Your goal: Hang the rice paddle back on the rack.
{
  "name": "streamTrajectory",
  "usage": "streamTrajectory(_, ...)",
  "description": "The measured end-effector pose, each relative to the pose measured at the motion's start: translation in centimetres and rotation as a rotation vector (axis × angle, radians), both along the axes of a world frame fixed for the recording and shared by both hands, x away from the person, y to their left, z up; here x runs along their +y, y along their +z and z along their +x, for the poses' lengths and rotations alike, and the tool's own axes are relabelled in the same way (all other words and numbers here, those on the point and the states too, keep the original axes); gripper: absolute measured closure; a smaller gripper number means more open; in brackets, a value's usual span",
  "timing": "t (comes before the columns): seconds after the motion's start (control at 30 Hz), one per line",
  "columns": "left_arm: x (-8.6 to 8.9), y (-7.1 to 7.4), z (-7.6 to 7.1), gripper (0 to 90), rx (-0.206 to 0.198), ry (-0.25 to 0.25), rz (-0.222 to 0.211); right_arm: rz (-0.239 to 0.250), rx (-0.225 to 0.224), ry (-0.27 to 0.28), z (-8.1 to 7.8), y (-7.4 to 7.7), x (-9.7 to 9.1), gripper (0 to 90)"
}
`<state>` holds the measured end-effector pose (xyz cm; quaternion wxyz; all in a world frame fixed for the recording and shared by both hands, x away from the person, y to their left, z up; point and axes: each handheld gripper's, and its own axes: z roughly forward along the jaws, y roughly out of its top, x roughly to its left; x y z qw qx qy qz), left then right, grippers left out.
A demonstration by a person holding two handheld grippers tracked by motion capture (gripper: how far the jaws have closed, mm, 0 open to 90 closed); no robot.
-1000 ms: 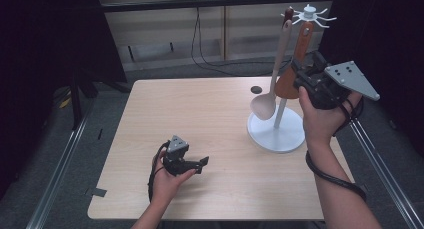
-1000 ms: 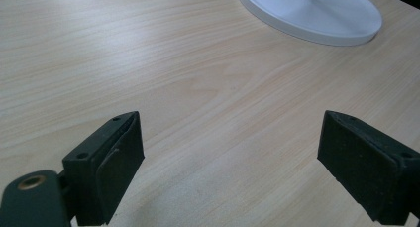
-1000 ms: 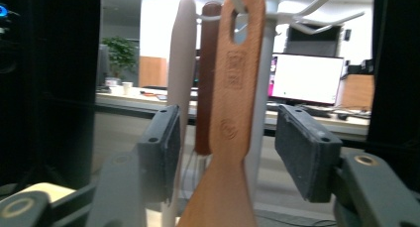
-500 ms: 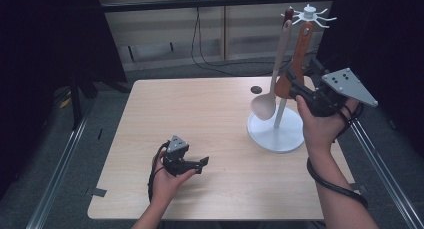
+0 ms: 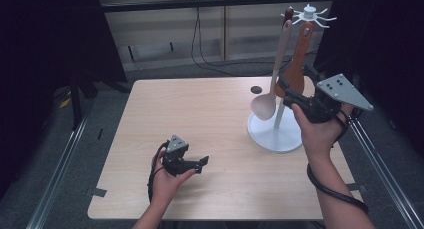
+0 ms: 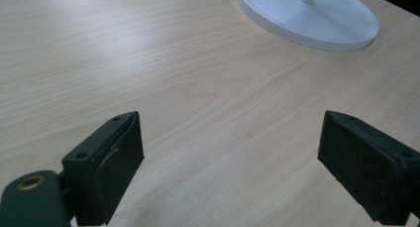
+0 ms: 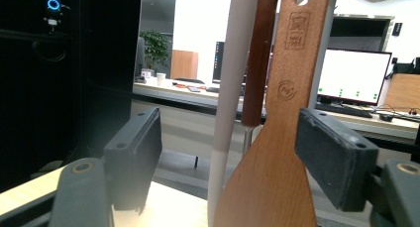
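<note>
The table [image 5: 210,119] is pale wood with a fine lengthwise grain and a small dark round spot [image 5: 256,89] at its far right. On it, the stand [image 5: 274,134] is plain white, from its round base to the hooks on top. The spatula [image 5: 295,69] hanging there is warm reddish-brown wood with two stamped marks, and the spoon [image 5: 270,89] beside it is light beige. A darker brown handle [image 7: 257,58] hangs behind them. Both the left gripper [image 5: 192,163] and the right gripper [image 5: 295,91] are black, each topped by a grey plate with dark dots.
</note>
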<state>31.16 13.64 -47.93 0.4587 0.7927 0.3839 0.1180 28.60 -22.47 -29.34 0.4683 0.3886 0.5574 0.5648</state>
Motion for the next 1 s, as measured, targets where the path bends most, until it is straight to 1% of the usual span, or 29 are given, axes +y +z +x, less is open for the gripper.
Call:
streamTrajectory(0.07, 0.0, 0.0, 0.1, 10.2, 0.001, -0.004, 0.006, -0.002, -0.001, 0.009, -0.2, -0.2, 0.1, 25.5)
streamTrajectory(0.13, 0.0, -0.1, 0.1, 10.1, 0.002, -0.001, 0.002, -0.012, -0.001, 0.009, -0.3, -0.4, 0.1, 24.4)
streamTrajectory(0.27, 0.0, 0.0, 0.1, 10.2, -0.001, -0.003, 0.005, -0.014, 0.000, 0.022, -0.5, -0.8, 0.1, 23.1)
streamTrajectory(0.4, 0.0, -0.1, 0.1, 10.1, 0.002, -0.004, 0.002, -0.006, 0.007, 0.036, -0.7, -1.2, 0.1, 21.4)
streamTrajectory(0.43, 0.0, -0.1, 0.0, 10.0, 0.002, -0.001, 0.000, -0.003, 0.007, 0.044, -0.8, -1.3, 0.1, 20.8)
streamTrajectory(0.47, 0.0, 0.0, 0.0, 10.0, 0.001, -0.008, 0.008, -0.001, 0.009, 0.055, -0.8, -1.4, 0.1, 20.2)
streamTrajectory(0.53, -0.1, -0.1, 0.0, 9.9, 0.004, 0.000, -0.002, 0.001, 0.008, 0.065, -0.9, -1.7, 0.1, 19.2)
streamTrajectory(0.57, 0.0, -0.1, 0.0, 9.9, 0.001, -0.009, 0.006, 0.008, 0.010, 0.073, -1.0, -1.8, 0.1, 18.4)
streamTrajectory(0.63, 0.0, 0.0, 0.0, 9.8, 0.000, -0.010, 0.007, 0.008, 0.012, 0.090, -1.1, -2.0, 0.1, 17.9)
streamTrajectory(0.77, 0.0, 0.0, 0.0, 9.8, -0.001, -0.006, -0.003, 0.010, 0.008, 0.100, -1.6, -2.6, 0.1, 17.9)
streamTrajectory(0.8, 0.0, 0.0, 0.0, 9.8, -0.002, -0.008, 0.001, 0.010, 0.005, 0.102, -1.6, -2.7, 0.1, 17.8)
streamTrajectory(0.87, -0.1, -0.1, 0.0, 9.8, -0.001, -0.001, -0.001, 0.006, 0.017, 0.113, -1.7, -2.9, 0.1, 17.4)
streamTrajectory(0.9, 0.0, 0.0, 0.0, 9.8, -0.003, -0.014, 0.008, 0.003, 0.018, 0.117, -1.8, -3.0, 0.1, 17.3)
streamTrajectory(1.0, 0.0, 0.1, -0.1, 9.8, -0.006, -0.008, -0.004, 0.004, 0.026, 0.130, -2.0, -3.4, 0.0, 16.7)
